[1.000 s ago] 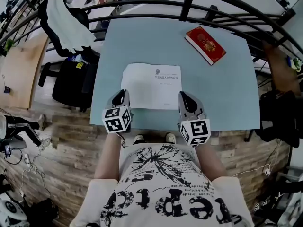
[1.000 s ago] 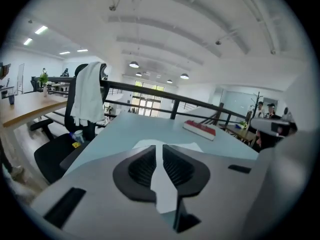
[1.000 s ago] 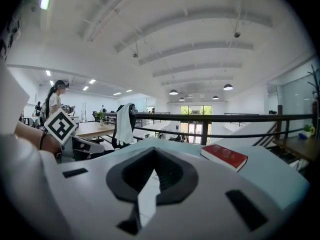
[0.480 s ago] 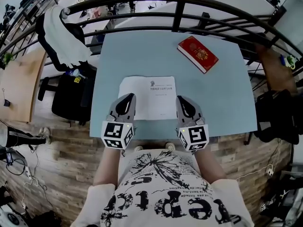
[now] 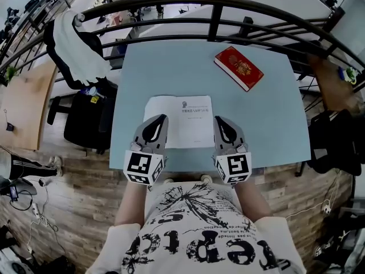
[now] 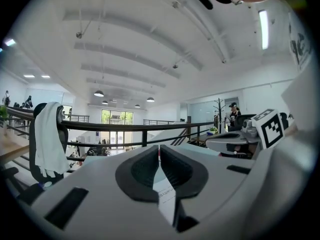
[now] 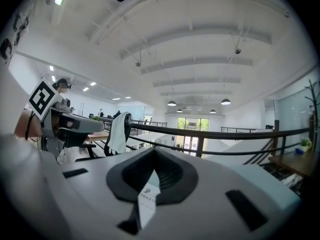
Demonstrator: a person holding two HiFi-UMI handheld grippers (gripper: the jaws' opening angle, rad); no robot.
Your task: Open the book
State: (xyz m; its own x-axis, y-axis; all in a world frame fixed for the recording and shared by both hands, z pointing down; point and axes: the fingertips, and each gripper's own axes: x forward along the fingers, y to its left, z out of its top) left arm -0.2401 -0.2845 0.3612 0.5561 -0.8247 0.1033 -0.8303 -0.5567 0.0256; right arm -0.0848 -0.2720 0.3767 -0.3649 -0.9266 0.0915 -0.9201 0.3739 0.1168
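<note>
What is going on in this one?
A person at a pale blue table holds a gripper in each hand. The left gripper and the right gripper are each pinched shut on the near edge of a white booklet, one towards each near corner. The booklet looks closed. A red book lies apart at the table's far right.

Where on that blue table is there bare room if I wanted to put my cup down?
Free: the far left of the table, between the white booklet and the railing; also the right side, nearer than the red book. Crowded: the near middle, where the left gripper and right gripper pinch the booklet.
</note>
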